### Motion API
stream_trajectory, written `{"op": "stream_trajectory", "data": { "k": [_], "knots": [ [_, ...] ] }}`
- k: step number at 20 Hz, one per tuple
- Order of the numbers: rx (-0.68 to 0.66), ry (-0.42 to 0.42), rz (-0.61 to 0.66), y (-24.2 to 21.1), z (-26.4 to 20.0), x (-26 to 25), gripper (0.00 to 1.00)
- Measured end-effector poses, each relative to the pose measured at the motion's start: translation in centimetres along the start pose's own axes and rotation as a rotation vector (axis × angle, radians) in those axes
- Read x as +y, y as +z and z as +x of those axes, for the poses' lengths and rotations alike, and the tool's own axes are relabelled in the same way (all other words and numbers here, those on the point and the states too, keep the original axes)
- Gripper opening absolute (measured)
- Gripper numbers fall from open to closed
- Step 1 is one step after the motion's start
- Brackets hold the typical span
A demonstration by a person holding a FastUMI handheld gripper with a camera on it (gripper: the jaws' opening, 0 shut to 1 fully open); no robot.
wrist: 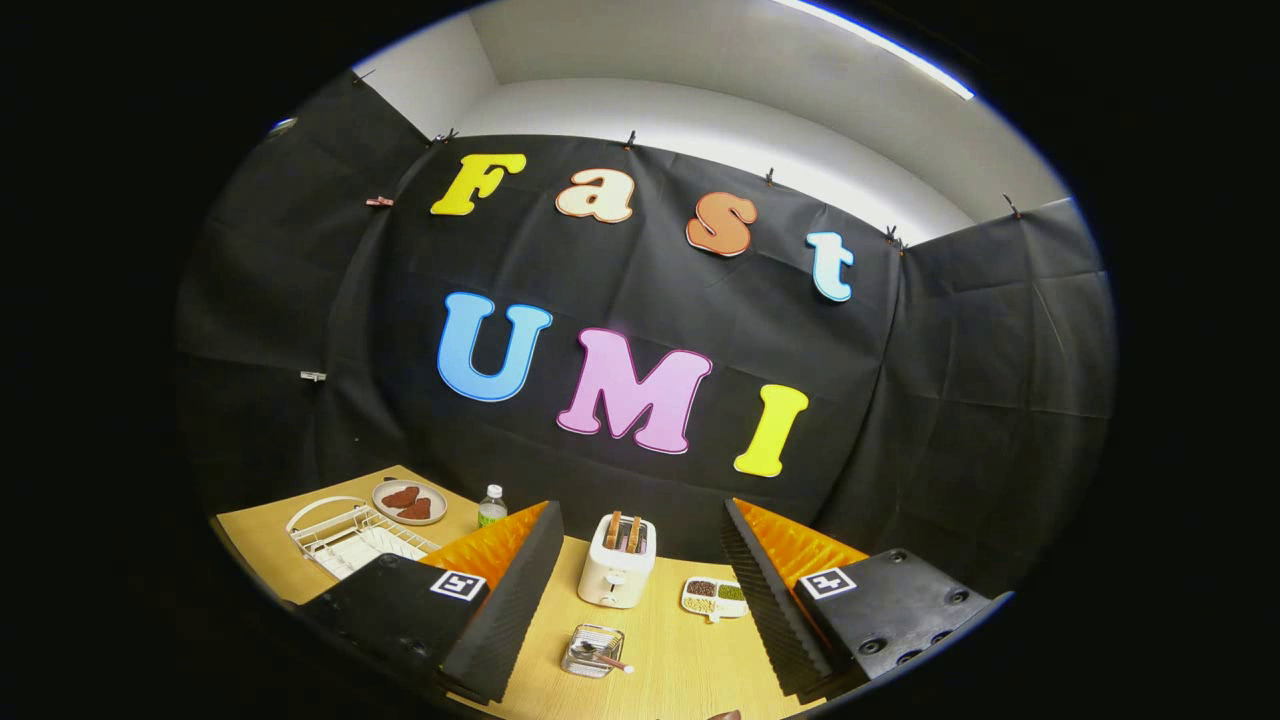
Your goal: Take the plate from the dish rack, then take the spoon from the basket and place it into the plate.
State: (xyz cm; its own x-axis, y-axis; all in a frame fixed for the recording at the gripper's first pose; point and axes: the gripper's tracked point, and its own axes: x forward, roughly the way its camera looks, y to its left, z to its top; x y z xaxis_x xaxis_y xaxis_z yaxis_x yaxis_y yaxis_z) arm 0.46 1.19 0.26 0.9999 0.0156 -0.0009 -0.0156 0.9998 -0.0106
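Gripper view has your claw [635, 590] spread wide and empty, held high over the tabletop [690, 660]. Rack [350, 540] sits off beyond the left finger with the plate [409, 502] just behind it; basket [592, 650] with spoon [600, 656] lies between the fingers, an easy drop later.

plate [409, 502] beside dish rack [352, 538], spoon [598, 656] in basket [592, 650]

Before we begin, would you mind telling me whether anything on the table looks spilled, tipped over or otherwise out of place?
Nothing stands out. The toaster, water bottle, dish rack and plate beside it all sit upright, and the spoon lies in its wire basket between the fingers of the open hand-held gripper. No spills show on the table.
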Motion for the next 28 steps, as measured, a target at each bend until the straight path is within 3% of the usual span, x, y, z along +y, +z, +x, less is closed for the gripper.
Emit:
{"op": "stream_trajectory", "data": {
  "k": [7,10,14,16,28],
  "knots": [
    [0.013,0.022,0.006,-0.4,0.0,0.7,0.97],
    [0.046,0.105,0.085,-0.1,1.0,3.3,0.97],
    [0.245,0.277,0.159,-2.5,3.2,8.6,0.97],
    [0.353,0.292,0.136,-4.8,4.5,9.4,0.98],
    [0.646,0.358,0.092,-14.2,11.0,17.9,0.98]
  ]
}}
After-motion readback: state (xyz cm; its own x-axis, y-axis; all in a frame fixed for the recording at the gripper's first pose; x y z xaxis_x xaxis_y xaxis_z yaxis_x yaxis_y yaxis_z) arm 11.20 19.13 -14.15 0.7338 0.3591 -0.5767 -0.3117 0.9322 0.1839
